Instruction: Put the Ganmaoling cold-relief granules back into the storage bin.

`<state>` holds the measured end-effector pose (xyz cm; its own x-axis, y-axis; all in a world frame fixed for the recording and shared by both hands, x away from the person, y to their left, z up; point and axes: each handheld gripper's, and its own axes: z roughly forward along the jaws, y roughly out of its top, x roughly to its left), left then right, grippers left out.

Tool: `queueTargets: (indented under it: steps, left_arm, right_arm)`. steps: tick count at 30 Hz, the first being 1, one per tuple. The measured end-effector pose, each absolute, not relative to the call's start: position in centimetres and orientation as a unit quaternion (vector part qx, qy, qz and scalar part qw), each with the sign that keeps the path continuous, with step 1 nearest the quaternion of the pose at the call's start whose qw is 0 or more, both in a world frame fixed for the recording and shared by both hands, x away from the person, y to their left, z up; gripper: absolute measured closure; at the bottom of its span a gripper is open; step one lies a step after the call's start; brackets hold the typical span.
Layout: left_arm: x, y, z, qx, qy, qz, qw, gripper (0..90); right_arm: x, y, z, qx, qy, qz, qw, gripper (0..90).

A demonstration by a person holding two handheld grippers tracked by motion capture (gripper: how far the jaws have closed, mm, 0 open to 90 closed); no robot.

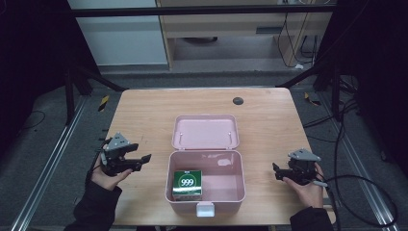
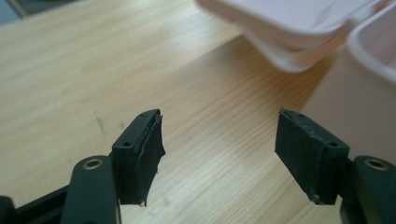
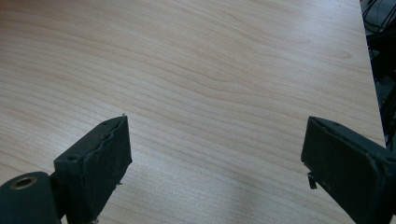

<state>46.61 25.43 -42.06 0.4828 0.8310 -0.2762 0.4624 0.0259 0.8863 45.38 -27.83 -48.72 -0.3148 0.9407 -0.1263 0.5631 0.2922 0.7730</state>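
Note:
A pink plastic box [image 1: 231, 192] stands open in the middle of the wooden table [image 1: 144, 110], its lid [image 1: 206, 132] laid back flat behind it. Inside, in the front left corner, sits a green carton [image 1: 187, 184] marked 999. My left gripper [image 1: 143, 160] hovers left of the box, pointing at it, open with nothing between its jaws. The left gripper view has the left gripper [image 2: 219, 149] over bare wood, with the lid [image 2: 289, 28] and the box wall [image 2: 373, 51] at the upper right. My right gripper [image 1: 275, 169] rests right of the box, open and empty; the right gripper [image 3: 215, 158] faces bare tabletop.
A white latch [image 1: 205, 209] juts from the box's front wall near the table's front edge. A black round grommet [image 1: 238, 101] sits near the far edge. Cables [image 1: 365, 192] trail off the table's right side. Metal rails [image 1: 48, 163] run along the floor.

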Motion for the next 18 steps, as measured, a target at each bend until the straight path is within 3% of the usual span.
queueTargets:
  steps: [8,9,11,18]
  left_arm:
    - [47.5,28.9,-45.3,0.672,0.528,0.212,0.473,27.8]
    - [47.5,29.7,-45.4,0.702,0.520,0.211,0.438,27.2]
    - [47.8,29.8,-46.3,0.672,0.546,0.222,0.448,25.5]
    - [48.3,31.6,-48.1,0.677,0.570,0.234,0.402,22.7]
  right_arm:
    - [45.4,-27.9,-49.0,0.506,0.748,0.313,0.296,8.4]
    - [45.4,-27.9,-49.1,0.508,0.748,0.312,0.294,8.1]
    - [45.4,-27.8,-49.2,0.508,0.749,0.307,0.294,7.3]
    - [45.7,-28.2,-49.7,0.516,0.749,0.301,0.287,5.2]
